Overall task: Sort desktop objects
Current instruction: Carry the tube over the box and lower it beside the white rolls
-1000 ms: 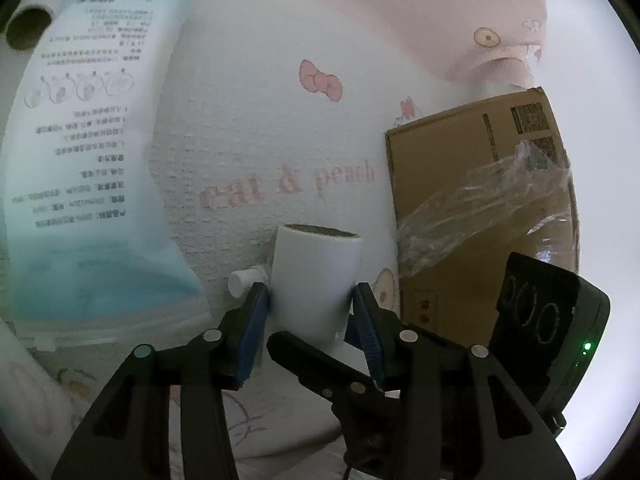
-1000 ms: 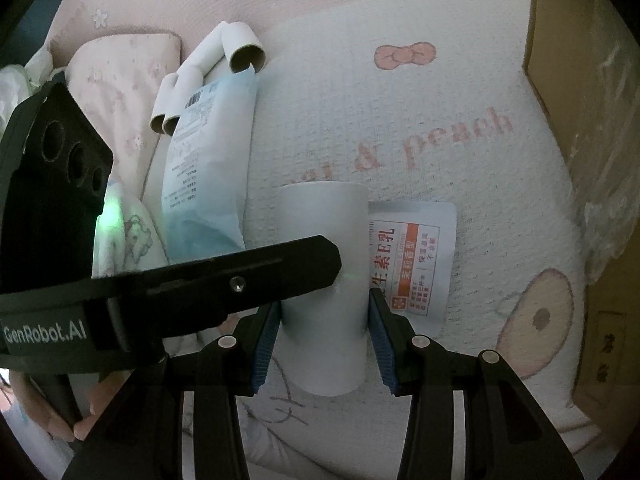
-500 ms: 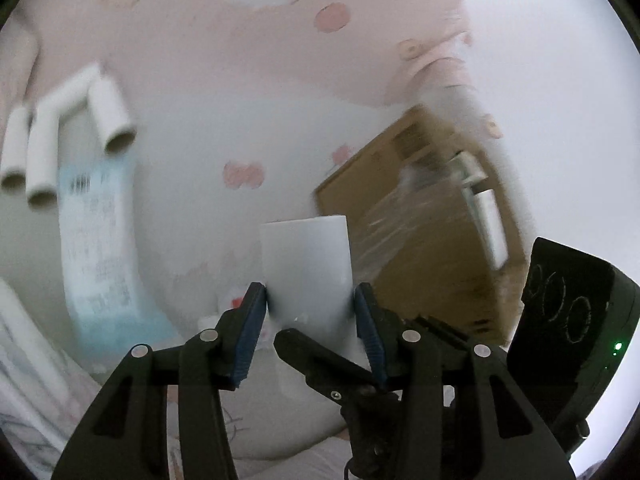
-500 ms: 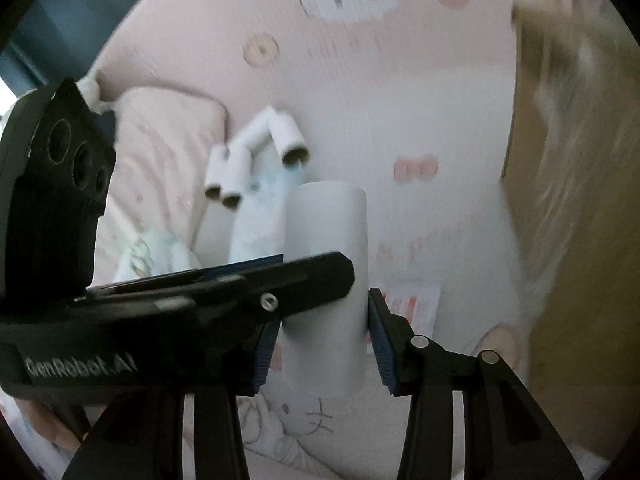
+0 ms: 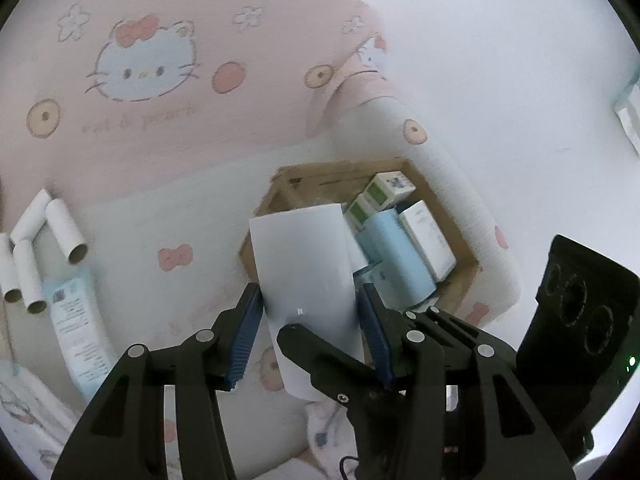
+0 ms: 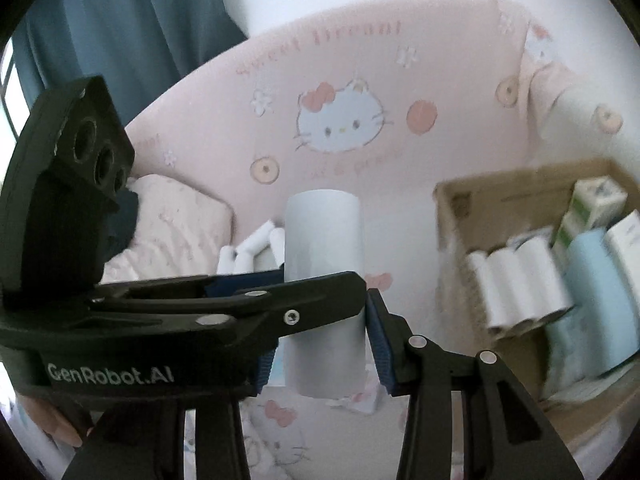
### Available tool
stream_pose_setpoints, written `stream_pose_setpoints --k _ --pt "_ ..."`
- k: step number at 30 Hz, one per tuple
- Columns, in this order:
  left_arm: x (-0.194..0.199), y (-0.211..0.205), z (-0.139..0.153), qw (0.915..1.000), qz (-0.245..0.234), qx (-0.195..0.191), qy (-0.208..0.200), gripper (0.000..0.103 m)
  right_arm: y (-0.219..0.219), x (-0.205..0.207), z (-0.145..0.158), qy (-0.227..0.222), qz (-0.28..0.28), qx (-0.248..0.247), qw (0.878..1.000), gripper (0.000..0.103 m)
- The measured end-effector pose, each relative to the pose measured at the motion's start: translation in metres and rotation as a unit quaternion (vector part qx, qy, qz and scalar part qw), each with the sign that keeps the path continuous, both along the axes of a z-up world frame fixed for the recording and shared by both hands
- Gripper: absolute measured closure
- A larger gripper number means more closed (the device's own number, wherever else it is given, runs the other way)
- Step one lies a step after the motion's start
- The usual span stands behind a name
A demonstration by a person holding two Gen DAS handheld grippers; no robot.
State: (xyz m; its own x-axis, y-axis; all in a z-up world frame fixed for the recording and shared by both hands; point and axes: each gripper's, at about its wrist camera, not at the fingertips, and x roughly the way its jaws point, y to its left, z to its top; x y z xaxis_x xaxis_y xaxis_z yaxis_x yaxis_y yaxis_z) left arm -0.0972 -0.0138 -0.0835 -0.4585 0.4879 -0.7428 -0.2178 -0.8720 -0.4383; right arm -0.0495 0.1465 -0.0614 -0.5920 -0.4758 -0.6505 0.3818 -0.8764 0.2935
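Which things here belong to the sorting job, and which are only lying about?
Belong to the job:
- white roll, held by both the left claw and right claw
- cardboard box with sorted items
- cardboard tubes
- blue-white packet

Lying about:
- Hello Kitty bedding
- pillow
- blue curtain

Four empty cardboard tubes point(image 5: 64, 232) lie at left, beside one printed pouch point(image 5: 78, 320); one cardboard box point(image 5: 288, 184) at centre; one white roll point(image 5: 308, 276) held.

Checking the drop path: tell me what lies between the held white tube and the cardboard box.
Nothing: in the right wrist view, only bare blanket separates the white tube from the cardboard box.
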Motion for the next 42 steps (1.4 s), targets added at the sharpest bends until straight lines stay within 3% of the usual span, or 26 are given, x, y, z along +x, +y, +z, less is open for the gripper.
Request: stream_pose_setpoints --k 12,18,24,33,42 --pt "-0.026 0.083 0.020 0.9970 -0.068 -0.032 0.018 0.051 0.069 -0.013 0.020 0.017 -0.044 -0.004 0.999 0.065" --pt "-0.060 0.121 0.008 0.9955 -0.085 -0.031 -0.026 0.050 0.106 -0.041 0.014 -0.006 -0.053 -0.013 0.999 0.065" --pt "-0.088 0.137 -0.015 0.9927 -0.092 -0.019 -0.076 0.050 0.124 -0.063 -0.003 -0.035 -0.045 0.005 0.998 0.065" --pt "-0.113 0.146 -0.036 0.9900 -0.077 -0.037 -0.113 0.050 0.129 -0.090 -0.020 -0.064 -0.022 0.039 0.997 0.065" --pt "-0.121 0.136 -0.060 0.9856 -0.051 -0.088 -0.135 0.050 0.125 -0.114 -0.051 -0.128 -0.002 0.040 0.991 0.066"
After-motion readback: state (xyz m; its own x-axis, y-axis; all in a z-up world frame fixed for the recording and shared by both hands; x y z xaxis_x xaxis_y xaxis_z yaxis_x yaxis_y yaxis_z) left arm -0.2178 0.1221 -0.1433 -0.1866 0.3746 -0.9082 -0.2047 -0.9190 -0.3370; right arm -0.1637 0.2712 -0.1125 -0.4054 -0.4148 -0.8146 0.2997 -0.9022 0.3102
